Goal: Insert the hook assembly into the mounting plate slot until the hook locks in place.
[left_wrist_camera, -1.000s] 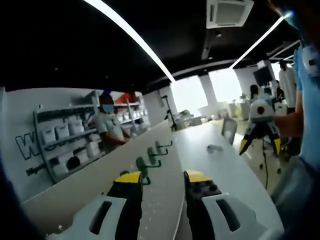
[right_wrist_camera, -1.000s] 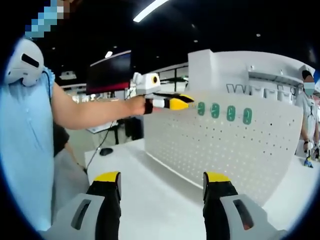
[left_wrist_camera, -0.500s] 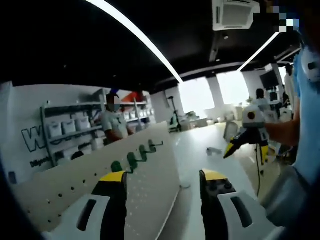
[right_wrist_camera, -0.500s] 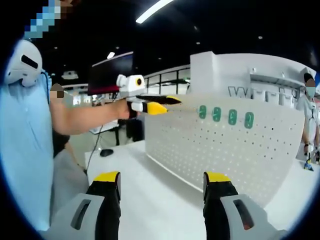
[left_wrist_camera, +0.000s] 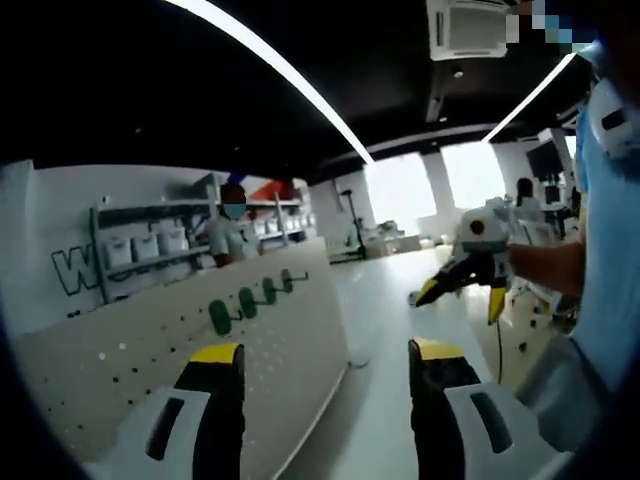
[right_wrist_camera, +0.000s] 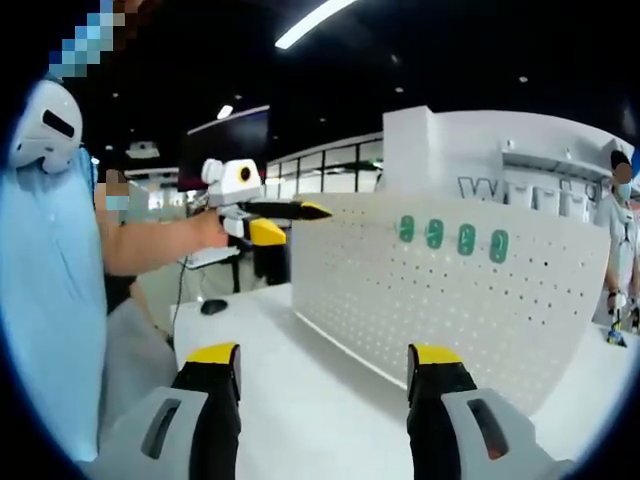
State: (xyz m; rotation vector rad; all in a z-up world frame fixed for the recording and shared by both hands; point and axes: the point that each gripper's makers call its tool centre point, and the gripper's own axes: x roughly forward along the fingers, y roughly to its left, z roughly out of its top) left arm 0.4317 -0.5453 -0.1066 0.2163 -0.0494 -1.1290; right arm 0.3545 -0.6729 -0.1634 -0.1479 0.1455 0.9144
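The white perforated mounting plate (right_wrist_camera: 450,300) stands upright on the table, and a row of several green hook assemblies (right_wrist_camera: 452,236) is seated near its top. In the left gripper view the plate (left_wrist_camera: 150,370) runs along the left, with the green hooks (left_wrist_camera: 246,303) sticking out of it. My left gripper (left_wrist_camera: 328,352) is open and empty, held off the plate's near end; it appears as the left gripper (right_wrist_camera: 290,222) to the left of the plate. My right gripper (right_wrist_camera: 325,355) is open and empty over the table, facing the plate, and the right gripper (left_wrist_camera: 460,298) hangs in the air at the right.
The white table (right_wrist_camera: 300,400) stretches under both grippers. A dark computer mouse (right_wrist_camera: 213,306) lies near its far edge, below a monitor (right_wrist_camera: 225,145). A masked person (right_wrist_camera: 618,230) stands behind the plate's right end, in front of shelves (left_wrist_camera: 150,250).
My left gripper has drawn back from the plate's top corner, leftward in the right gripper view. Its camera has swung, so more of the plate's face shows. The right gripper has stayed still.
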